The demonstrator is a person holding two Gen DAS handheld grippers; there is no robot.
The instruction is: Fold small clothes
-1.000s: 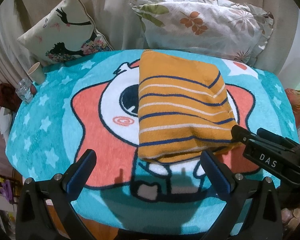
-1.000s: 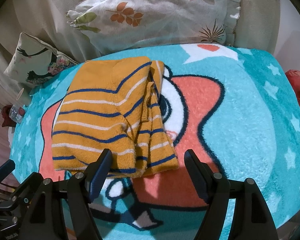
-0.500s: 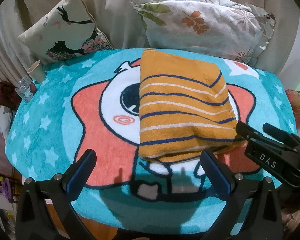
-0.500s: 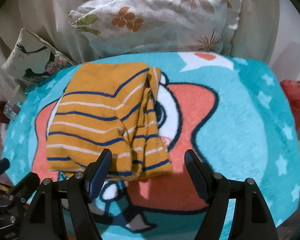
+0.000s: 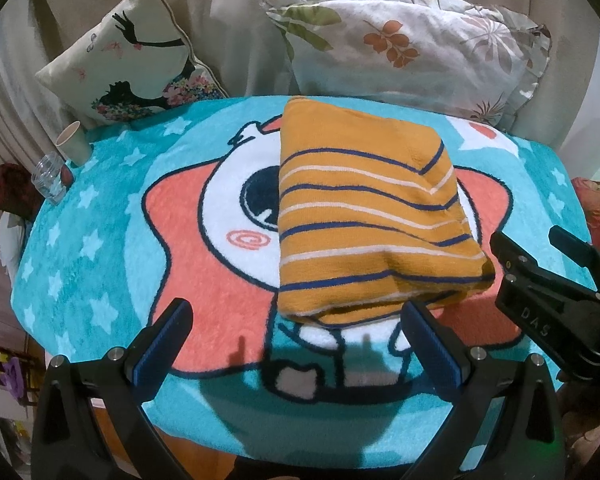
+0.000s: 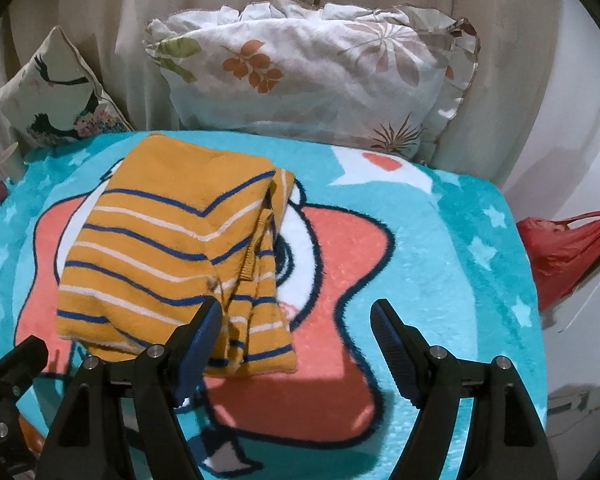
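Note:
A folded orange garment with blue and white stripes (image 5: 364, 216) lies on a turquoise cartoon blanket (image 5: 100, 240). It also shows in the right wrist view (image 6: 172, 248). My left gripper (image 5: 296, 344) is open and empty, just short of the garment's near edge. My right gripper (image 6: 296, 336) is open and empty, near the garment's near right corner; its left finger (image 6: 200, 332) overlaps that corner in view. The right gripper also shows at the right of the left wrist view (image 5: 540, 264).
Two pillows lean at the back: a floral one (image 5: 412, 44) and a bird-print one (image 5: 128, 64). A paper cup (image 5: 73, 142) and a glass (image 5: 50, 176) stand at the blanket's far left. A red bag (image 6: 568, 248) lies off the right edge.
My right gripper has pulled back and to the right, away from the garment's edge. The left gripper has barely moved. The garment lies as before.

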